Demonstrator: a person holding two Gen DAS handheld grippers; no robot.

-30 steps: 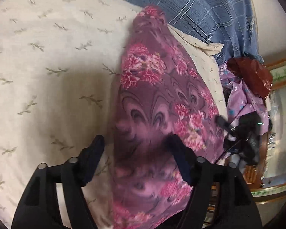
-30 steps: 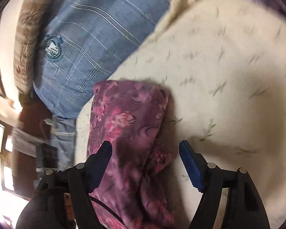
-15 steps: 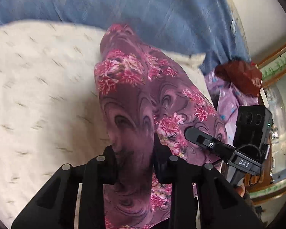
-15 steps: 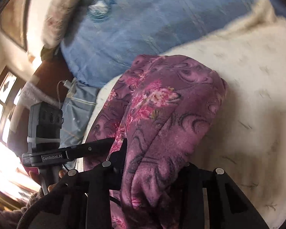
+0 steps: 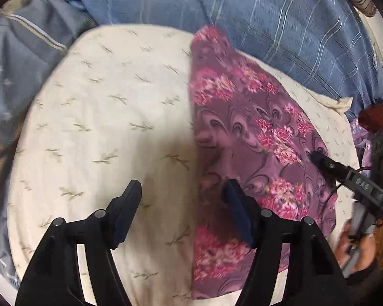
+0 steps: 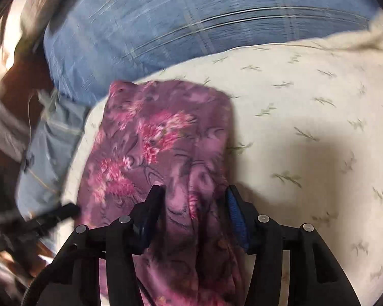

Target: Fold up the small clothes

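Bedding: cream leaf-print cover (image 5: 109,117) spreads beneath both grippers, blue plaid quilt (image 5: 268,23) beyond it.
Garment: purple floral cloth (image 5: 245,132) lies folded on the cover, ahead of the left gripper and to its right.
Left gripper (image 5: 182,195): jaws just reopened, spread, nothing pinched; cloth edge under the right finger.
Right gripper (image 6: 194,200): jaws just reopened, apart; cloth lies loosely between them.

garment: purple cloth w/ pink flower print (image 6: 160,153), folded, lying on left edge of cushion
right gripper (image 6: 195,199): black, blue pads; jaws just been opening, apart now, cloth ridge between them
cushion: cream fabric w/ small leaf sprigs (image 6: 306,127)
behind: blue plaid bedding (image 6: 191,25), blurred
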